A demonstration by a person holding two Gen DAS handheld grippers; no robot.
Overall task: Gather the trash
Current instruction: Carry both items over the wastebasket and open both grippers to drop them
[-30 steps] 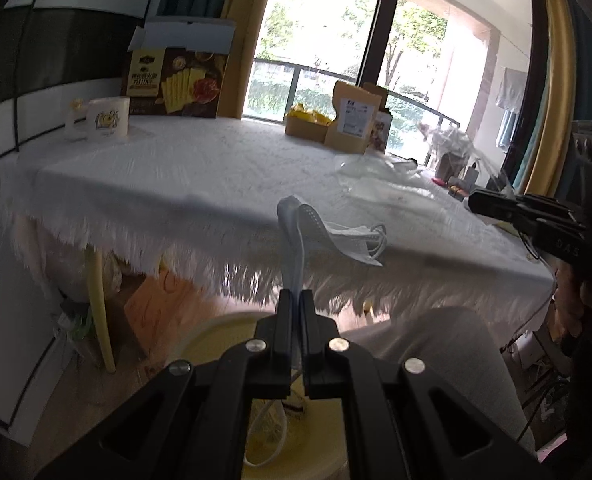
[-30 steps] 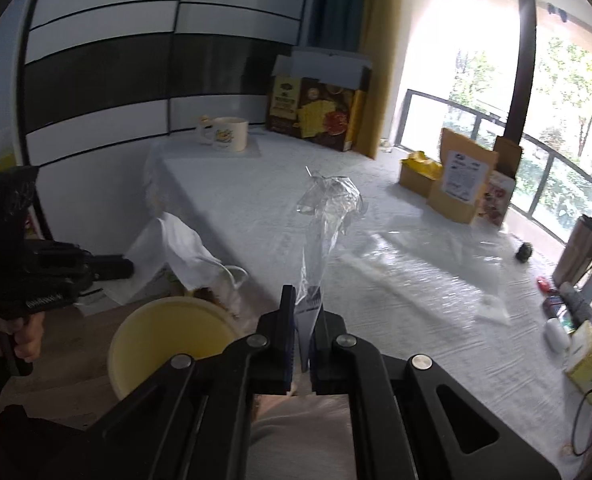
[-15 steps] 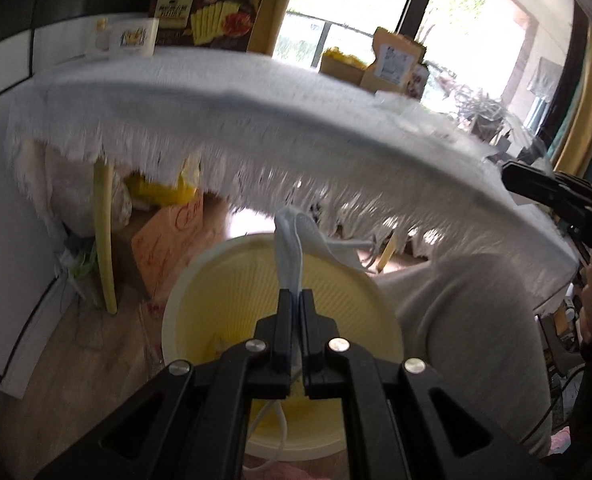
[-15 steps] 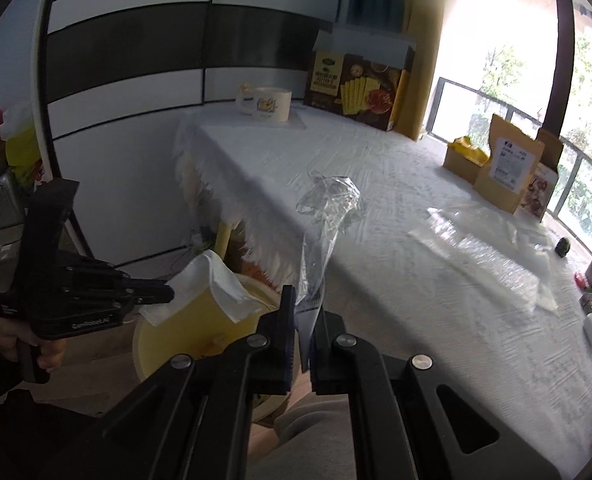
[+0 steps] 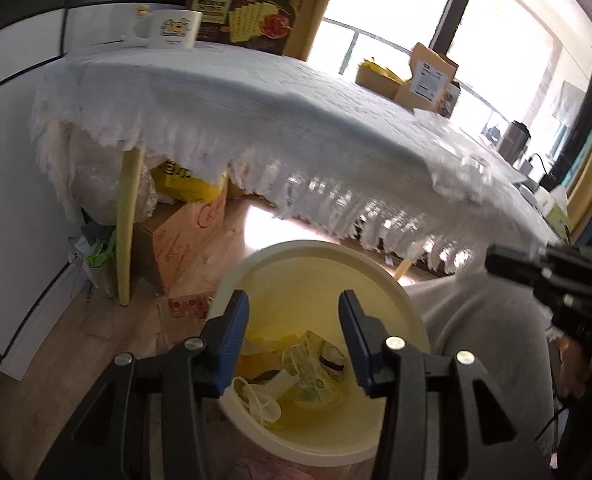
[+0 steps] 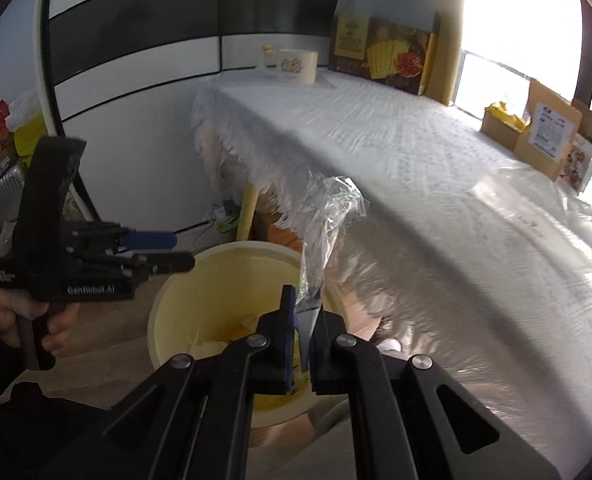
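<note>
I am holding my left gripper (image 5: 294,322) over the pale yellow trash bin (image 5: 395,304) on the floor, its blue-padded fingers (image 5: 232,336) spread wide apart with nothing between them. Inside the bin, a white face mask (image 5: 262,398) is lying among yellow wrappers (image 5: 315,364) at the bottom. My right gripper (image 6: 304,320) is hanging above the bin's near rim, its fingers (image 6: 288,320) pinching the lower end of a crumpled clear plastic wrapper (image 6: 327,216) that is standing up and fanning out above them. Just beside the bin, the surface under a fringed white tablecloth (image 6: 415,168) is carrying a mug (image 5: 176,29), a cracker box (image 5: 252,12), a brown pouch (image 6: 547,136) and a clear plastic sheet (image 6: 535,200).
</note>
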